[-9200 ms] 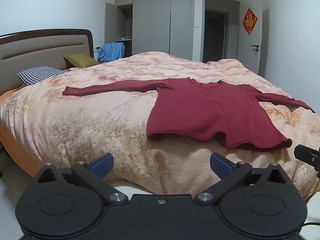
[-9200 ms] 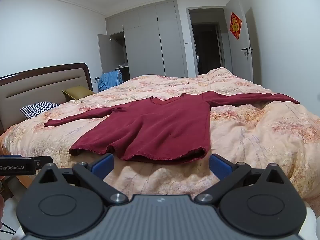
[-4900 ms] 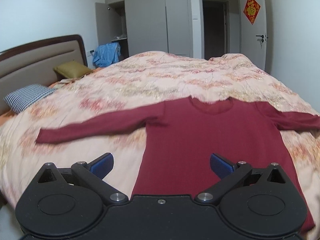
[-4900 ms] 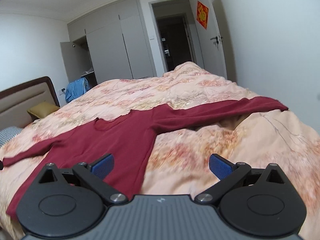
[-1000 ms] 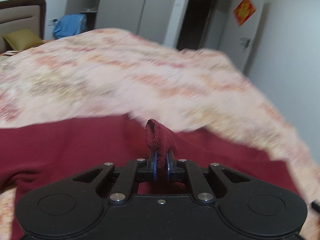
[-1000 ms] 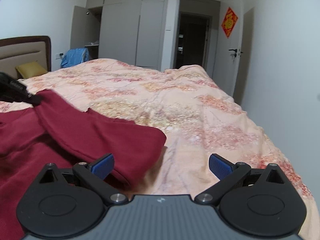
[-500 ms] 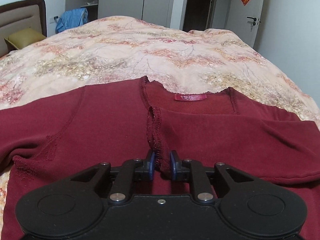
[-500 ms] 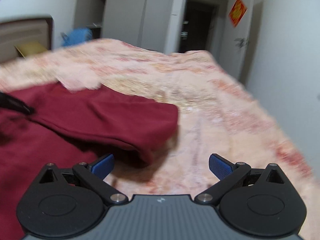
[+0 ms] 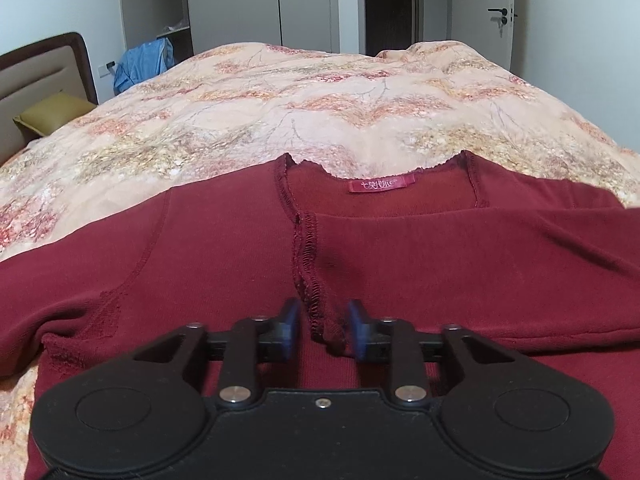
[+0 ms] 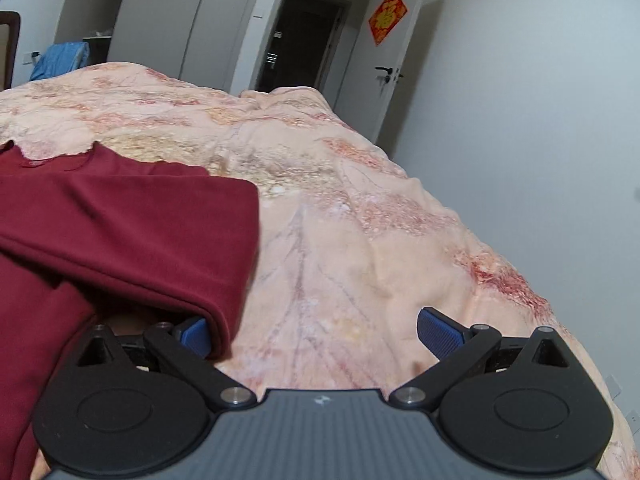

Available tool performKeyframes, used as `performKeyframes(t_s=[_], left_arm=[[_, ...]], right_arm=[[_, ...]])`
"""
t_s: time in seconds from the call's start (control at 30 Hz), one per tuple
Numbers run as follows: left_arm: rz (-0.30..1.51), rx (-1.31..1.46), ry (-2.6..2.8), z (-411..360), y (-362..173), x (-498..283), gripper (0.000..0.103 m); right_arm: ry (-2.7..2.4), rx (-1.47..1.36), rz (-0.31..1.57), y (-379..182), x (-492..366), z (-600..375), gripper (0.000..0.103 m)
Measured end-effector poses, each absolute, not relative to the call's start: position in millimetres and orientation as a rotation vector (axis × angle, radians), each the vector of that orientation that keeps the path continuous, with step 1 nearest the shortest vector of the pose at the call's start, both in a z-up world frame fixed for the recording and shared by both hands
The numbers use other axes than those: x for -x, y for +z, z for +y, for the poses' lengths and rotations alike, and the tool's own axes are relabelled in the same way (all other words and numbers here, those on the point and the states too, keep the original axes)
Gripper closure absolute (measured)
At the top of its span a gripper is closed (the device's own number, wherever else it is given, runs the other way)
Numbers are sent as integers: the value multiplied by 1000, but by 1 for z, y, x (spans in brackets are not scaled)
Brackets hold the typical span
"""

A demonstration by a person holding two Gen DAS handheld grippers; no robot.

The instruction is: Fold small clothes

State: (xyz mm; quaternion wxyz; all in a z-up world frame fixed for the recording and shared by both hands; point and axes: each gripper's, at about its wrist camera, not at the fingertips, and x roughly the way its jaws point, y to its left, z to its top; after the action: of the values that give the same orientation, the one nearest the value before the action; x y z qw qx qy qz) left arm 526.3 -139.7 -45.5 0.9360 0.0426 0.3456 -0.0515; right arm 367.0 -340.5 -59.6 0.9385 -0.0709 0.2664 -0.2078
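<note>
Fingers (image 9: 289,326) of both grippers spread; left straddles sweater (image 9: 200,264) cuff (image 9: 320,312), neck label (image 9: 380,185) unreadable.

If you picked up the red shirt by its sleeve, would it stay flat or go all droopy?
Probably droopy: the red shirt already wrinkles where it lies. Its folded sleeve bends softly over the body, so it likely flops. It looks thin, so likely light.

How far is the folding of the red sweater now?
Done: the right sleeve lies folded across the chest of the sweater, its cuff near the middle. In hand: the left gripper is open around that cuff, not clamping it; the right gripper is open at the fold's edge. Left: the left sleeve is unfolded, and the body is not folded.
</note>
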Motion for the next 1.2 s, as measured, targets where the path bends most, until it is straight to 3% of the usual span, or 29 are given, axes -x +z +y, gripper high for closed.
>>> performKeyframes(t_s=[0.07,0.2,0.27,0.5,0.6,0.77,0.97,1.2], left_arm=[[709,-59,-113,-135,-38,-524,24],[656,-6,-136,-129,-19,-513,14],[634,-13,-125,-132,-16,-514,4],[711,-158,-31,-155,-43,-541,5],[699,-132,-26,-148,-52,-540,0],[716,-86,-40,-140,-55,-543,1],[744,-27,-46,-124,-36,-538,1],[691,45,17,-70,25,-506,1]], right_arm=[[-382,165,557,-53,-360,-336,0],[-299,231,599,-36,-342,-328,0],[-263,263,605,-25,-334,-325,0],[-275,213,443,-11,-393,-339,0],[-277,172,452,-21,-435,-353,0],[-339,170,562,-51,-472,-375,0],[-301,47,511,-42,-418,-374,0],[-286,149,537,-64,-381,-345,0]])
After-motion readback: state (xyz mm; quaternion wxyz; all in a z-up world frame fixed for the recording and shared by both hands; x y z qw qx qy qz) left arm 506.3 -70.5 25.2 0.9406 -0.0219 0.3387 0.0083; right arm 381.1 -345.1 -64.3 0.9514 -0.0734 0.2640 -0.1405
